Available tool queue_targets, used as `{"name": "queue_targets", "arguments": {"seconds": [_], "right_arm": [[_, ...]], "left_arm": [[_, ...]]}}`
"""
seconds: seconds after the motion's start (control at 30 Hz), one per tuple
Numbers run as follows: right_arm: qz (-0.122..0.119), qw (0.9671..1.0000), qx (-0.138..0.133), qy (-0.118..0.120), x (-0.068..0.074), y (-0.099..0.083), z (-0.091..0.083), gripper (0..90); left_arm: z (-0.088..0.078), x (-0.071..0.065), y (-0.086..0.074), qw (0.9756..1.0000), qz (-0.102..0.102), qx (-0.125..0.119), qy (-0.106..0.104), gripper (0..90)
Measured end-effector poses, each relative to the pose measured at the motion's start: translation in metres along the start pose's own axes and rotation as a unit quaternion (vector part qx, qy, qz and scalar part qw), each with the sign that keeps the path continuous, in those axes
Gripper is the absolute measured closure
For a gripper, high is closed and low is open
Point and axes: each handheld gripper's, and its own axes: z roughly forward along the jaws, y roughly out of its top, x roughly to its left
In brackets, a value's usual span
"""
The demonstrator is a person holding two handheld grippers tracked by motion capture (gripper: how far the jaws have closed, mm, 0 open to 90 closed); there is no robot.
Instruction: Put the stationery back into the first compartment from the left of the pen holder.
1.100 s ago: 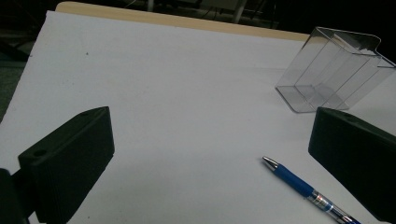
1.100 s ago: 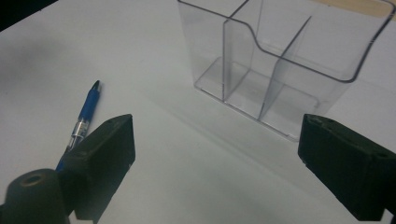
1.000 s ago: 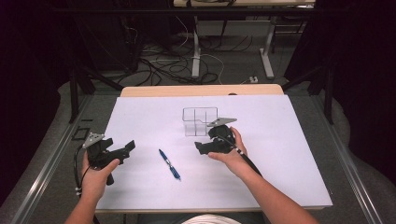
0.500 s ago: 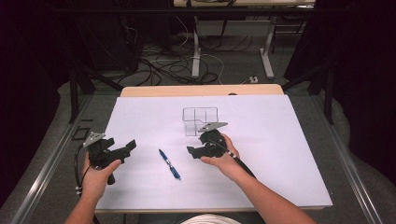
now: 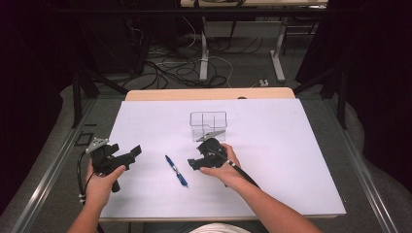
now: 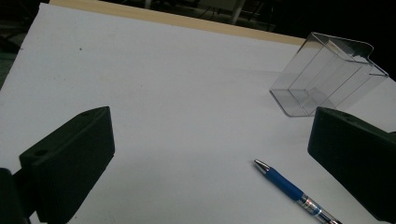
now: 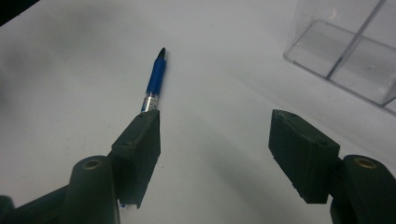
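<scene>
A blue pen [image 5: 176, 171] lies flat on the white sheet [image 5: 272, 165], between my two grippers. My right gripper [image 5: 193, 164] hovers just right of the pen, pointing left toward it. In the right gripper view its jaws [image 7: 215, 144] stand apart with nothing between them, and the pen [image 7: 154, 81] runs out from behind the left one. These jaws have just been closing. My left gripper [image 5: 135, 151] is held left of the pen. In its own view it [image 6: 210, 163] is wide open and empty, with the pen [image 6: 289, 189] low on the right.
A clear plastic box [image 5: 208, 124] with a divider stands just behind the right gripper, also seen as the box [image 6: 327, 74] and the box [image 7: 345, 51]. The wooden table edge [image 5: 209, 93] lies at the back. Cables and desk legs sit on the floor beyond.
My right gripper has moved left and slightly down, from in front of the clear box toward the pen, and its jaws have narrowed. The left gripper has stayed put.
</scene>
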Motion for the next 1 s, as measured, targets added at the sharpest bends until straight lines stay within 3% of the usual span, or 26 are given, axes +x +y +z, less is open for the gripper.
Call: {"name": "queue_targets", "arguments": {"seconds": [0.13,0.2,0.27,0.4,0.43,0.67,0.83,1.0], "right_arm": [[0.014,0.9997,0.021,0.005,0.004,0.001,0.003,37.7],[0.018,0.9996,0.018,0.009,0.006,0.001,0.006,41.0],[0.015,0.999,0.041,0.014,0.008,0.002,0.007,41.3],[0.025,0.9976,0.06,0.024,0.013,0.003,0.01,48.0],[0.032,0.9981,0.044,0.031,0.015,0.001,0.014,49.4],[0.032,0.9955,0.079,0.041,0.021,0.002,0.022,56.4],[0.037,0.995,0.086,0.034,0.022,0.002,0.03,60.5],[0.041,0.994,0.086,0.054,0.024,0.002,0.037,63.0]], "left_arm": [[0.0,0.0,0.0,1.0,-0.004,-0.001,-0.002,0.8],[0.001,0.0,0.0,1.0,-0.006,-0.002,-0.002,1.0],[0.001,0.0,0.0,1.0,-0.006,-0.002,-0.002,1.2],[0.001,0.0,0.0,1.0,-0.007,-0.002,-0.002,1.4],[0.001,0.0,0.0,1.0,-0.007,-0.002,-0.002,1.5],[0.001,0.0,-0.001,0.9999,-0.01,0.0,-0.001,2.2],[0.002,0.0,-0.001,1.0,-0.01,0.002,-0.001,2.6],[0.002,0.0,-0.001,0.9999,-0.01,0.004,-0.002,2.6]]}}
